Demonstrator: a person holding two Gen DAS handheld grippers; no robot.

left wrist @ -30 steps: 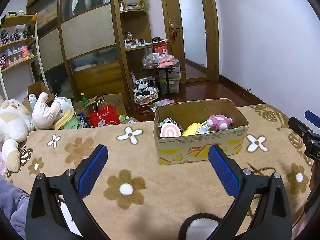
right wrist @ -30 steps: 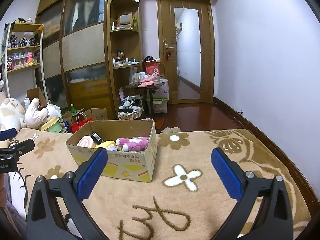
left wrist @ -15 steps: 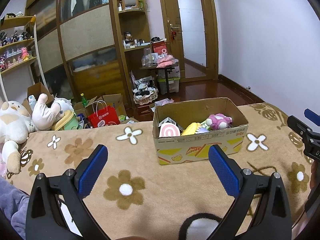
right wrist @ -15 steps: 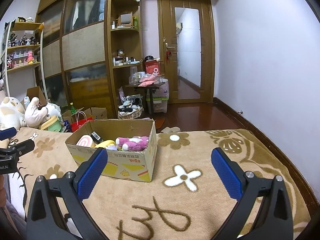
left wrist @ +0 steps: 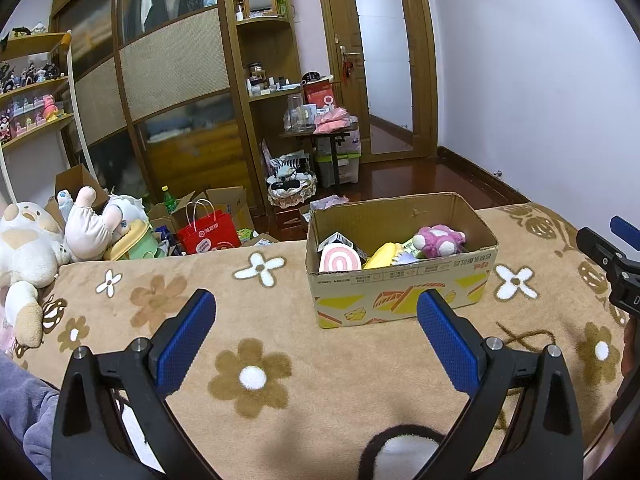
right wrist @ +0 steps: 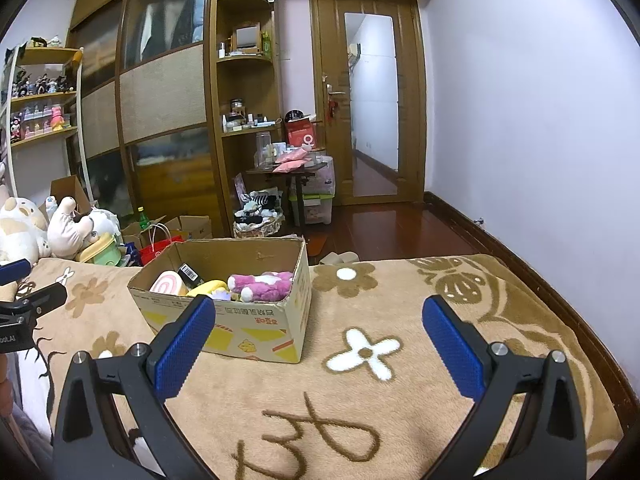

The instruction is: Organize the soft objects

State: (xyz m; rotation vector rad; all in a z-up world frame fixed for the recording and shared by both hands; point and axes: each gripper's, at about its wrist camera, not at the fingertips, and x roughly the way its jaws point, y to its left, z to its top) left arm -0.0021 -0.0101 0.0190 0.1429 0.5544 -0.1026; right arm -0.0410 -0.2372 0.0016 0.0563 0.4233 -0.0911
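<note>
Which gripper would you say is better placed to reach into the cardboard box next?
Probably the left gripper: the cardboard box sits nearly straight ahead of its open fingers, while the right gripper has it off to its left.

Lit evenly from overhead, warm and fairly bright indoors. Strong fisheye bend in both views: wall (right wrist: 540, 120) and door (right wrist: 372, 100) bowed, black vignette at every corner. Soft glare on the wood floor (right wrist: 384, 232) and on the door's glass. Only faint shadow under the box (left wrist: 400, 292) on the blanket (left wrist: 280, 340). Sharp at centre, slightly smeared toward the edges.
</note>
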